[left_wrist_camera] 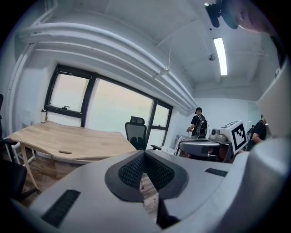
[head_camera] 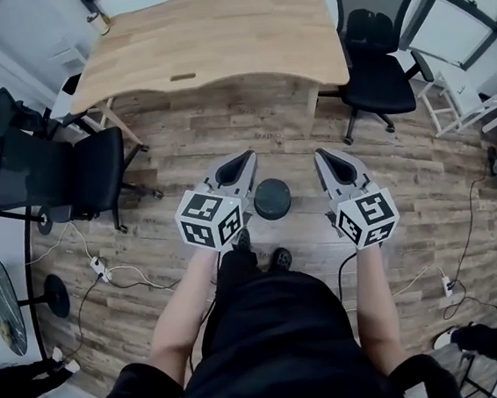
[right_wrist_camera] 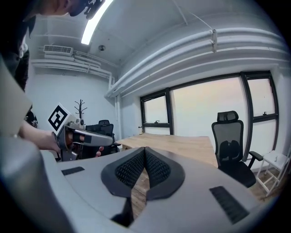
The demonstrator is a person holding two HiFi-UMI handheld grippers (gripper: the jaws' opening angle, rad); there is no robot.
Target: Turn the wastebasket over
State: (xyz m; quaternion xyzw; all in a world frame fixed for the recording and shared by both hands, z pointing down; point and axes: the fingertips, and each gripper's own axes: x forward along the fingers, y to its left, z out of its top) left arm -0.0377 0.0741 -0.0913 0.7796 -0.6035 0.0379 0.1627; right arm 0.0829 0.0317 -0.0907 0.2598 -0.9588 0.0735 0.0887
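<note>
A small dark round wastebasket stands on the wooden floor, seen from above between my two grippers. The left gripper hangs just left of it and well above the floor, jaws shut and empty. Its own view shows the pads meeting at the tips with nothing between them. My right gripper is held just right of the basket, also shut and empty, its pads closed together. Both point nearly level toward the desk. Neither touches the basket.
A wooden desk stands ahead. One black office chair is at the left, another at the right of the desk. Cables and a power strip lie on the floor. A person stands far back.
</note>
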